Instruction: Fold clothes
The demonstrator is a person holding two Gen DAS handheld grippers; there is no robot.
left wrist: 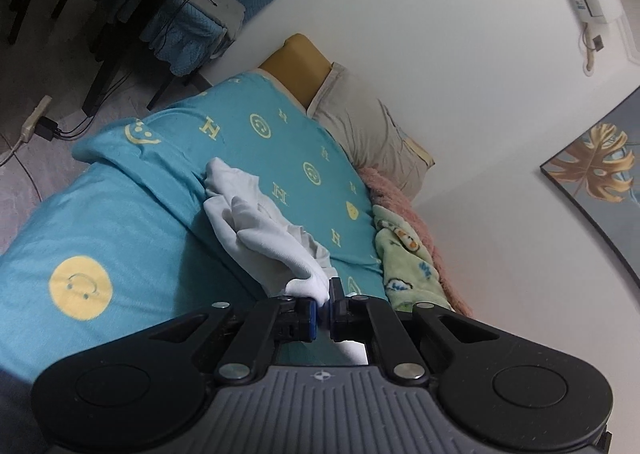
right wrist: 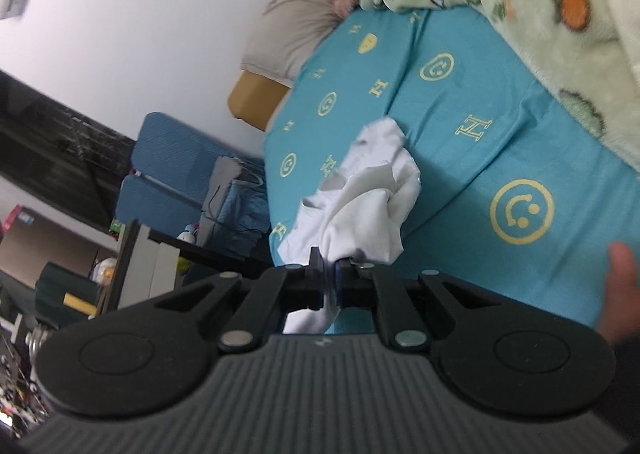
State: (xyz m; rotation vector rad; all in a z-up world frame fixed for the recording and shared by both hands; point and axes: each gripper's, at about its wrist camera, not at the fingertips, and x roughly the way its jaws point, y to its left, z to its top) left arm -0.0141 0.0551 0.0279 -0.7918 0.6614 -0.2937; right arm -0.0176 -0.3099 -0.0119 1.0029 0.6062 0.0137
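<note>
A crumpled white garment (left wrist: 260, 222) hangs in a bunch over the turquoise bed sheet (left wrist: 120, 214) printed with yellow smileys. In the left wrist view my left gripper (left wrist: 325, 300) is shut on one edge of the white cloth, which stretches up and away from the pads. In the right wrist view the same white garment (right wrist: 360, 206) trails from my right gripper (right wrist: 329, 274), also shut on a fold of it, with cloth hanging below the fingers. The far end of the garment still touches the sheet (right wrist: 500, 126).
A beige pillow (left wrist: 360, 122) and a green patterned fleece blanket (left wrist: 404, 254) lie along the wall side of the bed. A pink fluffy blanket (left wrist: 400, 198) lies beside them. A hand (right wrist: 620, 286) shows at the right edge. A blue chair (right wrist: 168, 174) and desk legs (left wrist: 104, 66) stand beside the bed.
</note>
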